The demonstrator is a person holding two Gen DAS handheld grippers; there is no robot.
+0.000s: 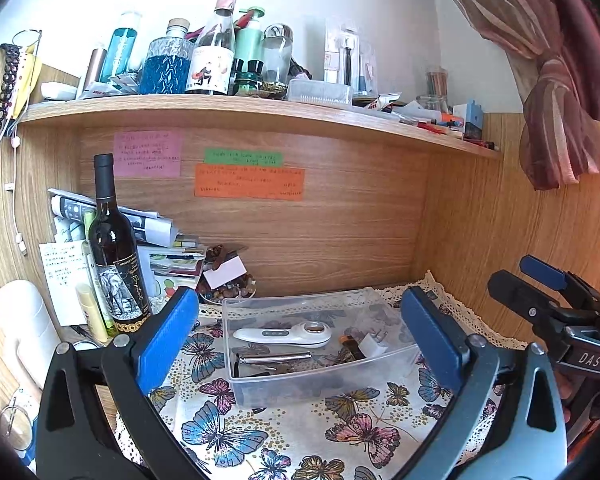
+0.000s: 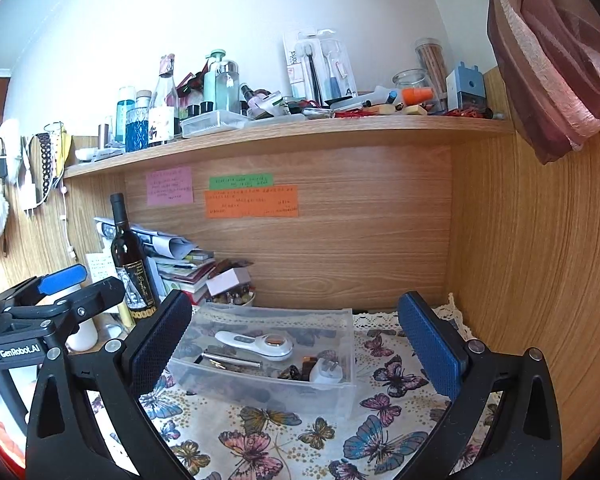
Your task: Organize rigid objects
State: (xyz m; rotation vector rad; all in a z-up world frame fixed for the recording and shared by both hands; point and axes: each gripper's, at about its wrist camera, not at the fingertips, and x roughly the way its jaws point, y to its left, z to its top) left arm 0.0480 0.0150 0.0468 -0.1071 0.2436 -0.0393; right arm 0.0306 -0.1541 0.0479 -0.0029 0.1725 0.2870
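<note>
A clear plastic bin (image 1: 260,388) (image 2: 204,376) stands on the butterfly-print cloth (image 1: 300,436) (image 2: 300,440). It holds a white handheld device (image 1: 284,335) (image 2: 256,345), a metal rod (image 1: 278,357) (image 2: 230,360), a white plug adapter (image 1: 373,343) (image 2: 327,372) and small dark items. My left gripper (image 1: 300,340) is open and empty, held just in front of the bin. My right gripper (image 2: 296,344) is open and empty, also in front of the bin. Each gripper shows in the other's view, the right one (image 1: 548,280) and the left one (image 2: 66,280).
A dark wine bottle (image 1: 114,248) (image 2: 132,260) stands left of the bin beside stacked papers (image 1: 156,236) and a bowl of beads (image 1: 228,288). A wooden shelf (image 1: 260,110) (image 2: 300,128) above carries several bottles and clutter. Wooden walls close the back and right. A tied curtain (image 1: 556,80) hangs at right.
</note>
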